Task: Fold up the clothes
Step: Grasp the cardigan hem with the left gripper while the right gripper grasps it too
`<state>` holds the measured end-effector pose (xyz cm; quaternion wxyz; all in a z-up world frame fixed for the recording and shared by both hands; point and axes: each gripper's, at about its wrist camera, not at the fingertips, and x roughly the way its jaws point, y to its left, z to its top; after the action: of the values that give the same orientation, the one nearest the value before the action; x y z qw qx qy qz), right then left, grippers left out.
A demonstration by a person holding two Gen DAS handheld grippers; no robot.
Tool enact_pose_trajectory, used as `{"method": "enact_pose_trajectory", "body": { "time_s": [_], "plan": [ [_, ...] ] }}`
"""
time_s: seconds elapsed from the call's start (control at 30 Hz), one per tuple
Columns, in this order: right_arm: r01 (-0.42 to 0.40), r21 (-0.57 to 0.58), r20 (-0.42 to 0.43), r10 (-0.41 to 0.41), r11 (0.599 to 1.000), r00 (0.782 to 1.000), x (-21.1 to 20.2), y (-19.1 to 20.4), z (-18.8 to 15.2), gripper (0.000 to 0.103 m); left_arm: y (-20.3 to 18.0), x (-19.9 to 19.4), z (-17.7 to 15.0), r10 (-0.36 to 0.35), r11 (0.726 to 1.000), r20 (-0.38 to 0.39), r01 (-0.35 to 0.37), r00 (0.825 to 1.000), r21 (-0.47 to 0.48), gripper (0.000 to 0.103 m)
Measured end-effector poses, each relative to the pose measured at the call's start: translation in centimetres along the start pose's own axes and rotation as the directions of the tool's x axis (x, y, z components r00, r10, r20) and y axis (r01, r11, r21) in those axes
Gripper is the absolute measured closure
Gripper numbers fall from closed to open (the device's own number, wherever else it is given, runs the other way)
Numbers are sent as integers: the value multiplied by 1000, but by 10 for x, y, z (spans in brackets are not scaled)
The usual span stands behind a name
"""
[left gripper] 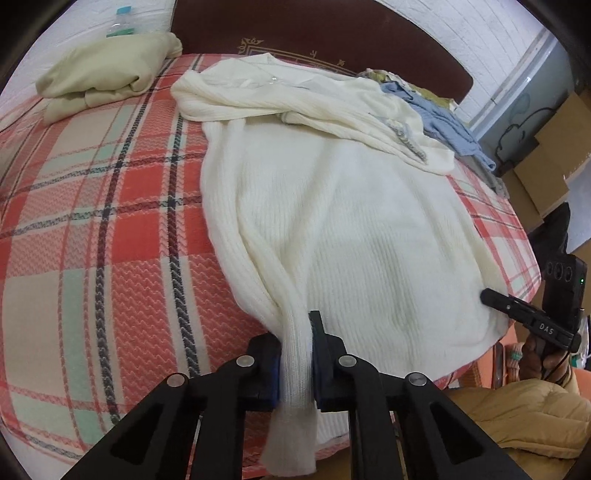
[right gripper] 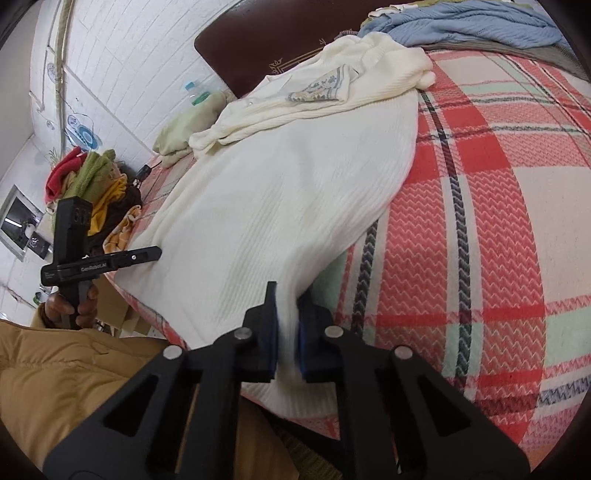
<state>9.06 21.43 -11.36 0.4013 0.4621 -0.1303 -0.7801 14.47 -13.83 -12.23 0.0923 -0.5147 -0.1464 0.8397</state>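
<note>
A cream ribbed sweater (left gripper: 351,221) lies spread on the plaid bed, collar end bunched toward the headboard; it also shows in the right wrist view (right gripper: 280,192). My left gripper (left gripper: 296,354) is shut on the sweater's left sleeve cuff (left gripper: 293,387) at the near bed edge. My right gripper (right gripper: 286,332) is shut on the sweater's hem at its right near corner. Each gripper shows from the side in the other's view: the right one (left gripper: 524,314) and the left one (right gripper: 122,258).
The plaid bedspread (left gripper: 92,221) covers the bed. A folded pale-green garment (left gripper: 107,74) lies at the far left, a blue knit (left gripper: 443,122) at the far right by the headboard (left gripper: 314,33). A pile of coloured clothes (right gripper: 92,184) and cardboard boxes (left gripper: 546,162) stand beside the bed.
</note>
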Motion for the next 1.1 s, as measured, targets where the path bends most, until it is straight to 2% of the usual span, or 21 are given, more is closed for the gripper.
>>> {"method": "enact_pose_trajectory", "body": {
  "time_s": [0.07,0.1,0.13,0.17,0.23,0.3,0.33,0.4,0.43,0.47,0.57,0.73,0.97,1.1],
  "plan": [
    [-6,13,-7,6,1000,1000,-1,-2,2,93,3,0,0,-31,999,-13,31,999,-16,92],
    [-7,20,-12,7,1000,1000,-2,-4,2,88,5,0,-1,-67,997,-22,67,997,-25,88],
    [2,27,-24,-1,1000,1000,0,-6,2,68,8,0,-1,-99,995,-27,98,995,-36,79],
    [-8,33,-27,9,999,1000,2,-5,0,62,10,-1,-1,-121,992,-27,120,992,-48,76],
    [-4,21,-14,5,1000,1000,3,-1,-2,60,13,-2,-2,-157,986,-25,155,987,-61,71],
    [18,-10,-18,-18,1000,1000,6,5,-2,64,10,-1,-2,-151,987,-19,150,988,-51,69],
    [29,-14,-21,-30,999,999,7,6,-2,76,8,-1,-2,-145,988,-15,144,989,-48,71],
    [31,2,-36,-31,1000,999,11,3,-1,92,7,0,-1,-115,992,-11,114,993,-47,80],
    [30,12,-42,-29,999,999,12,1,-1,93,9,0,0,-115,991,-9,114,993,-64,92],
    [13,31,-39,-11,999,999,10,-2,0,94,12,0,1,-127,988,-9,126,992,-91,92],
    [-31,58,-21,32,998,999,3,-4,5,94,24,-1,4,-173,971,-4,170,985,-170,93],
    [-134,112,41,131,985,991,-11,-6,20,95,41,-6,11,-278,922,33,276,960,-270,93],
    [-238,134,132,221,962,966,-23,-5,54,95,50,-23,35,-391,855,116,407,913,-321,93],
    [-264,119,165,243,957,956,-24,-1,78,95,51,-32,56,-413,842,150,440,898,-312,93]
  ]
}}
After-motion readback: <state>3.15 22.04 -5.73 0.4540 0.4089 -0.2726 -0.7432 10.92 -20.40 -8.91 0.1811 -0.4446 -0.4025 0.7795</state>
